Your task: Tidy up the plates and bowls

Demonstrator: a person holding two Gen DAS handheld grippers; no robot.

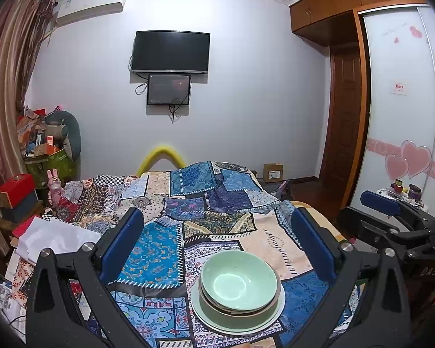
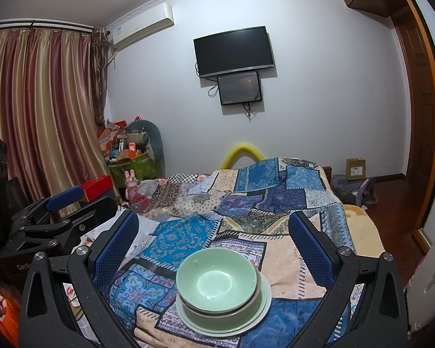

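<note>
Stack on my patchwork bedspread — green bowl nested in a second bowl, on a pale green plate. Left gripper and right gripper — both spread wide, holding nothing, above the stack.

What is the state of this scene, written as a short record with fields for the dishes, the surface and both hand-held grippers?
dishes: green bowl nested in a second bowl, both stacked on a pale green plate
surface: patchwork cloth spread over a bed
left hand-held gripper: open, holds nothing, stack lies between its fingers in view
right hand-held gripper: open, holds nothing
background: wall television, smaller screen below it, air conditioner, curtain
</note>
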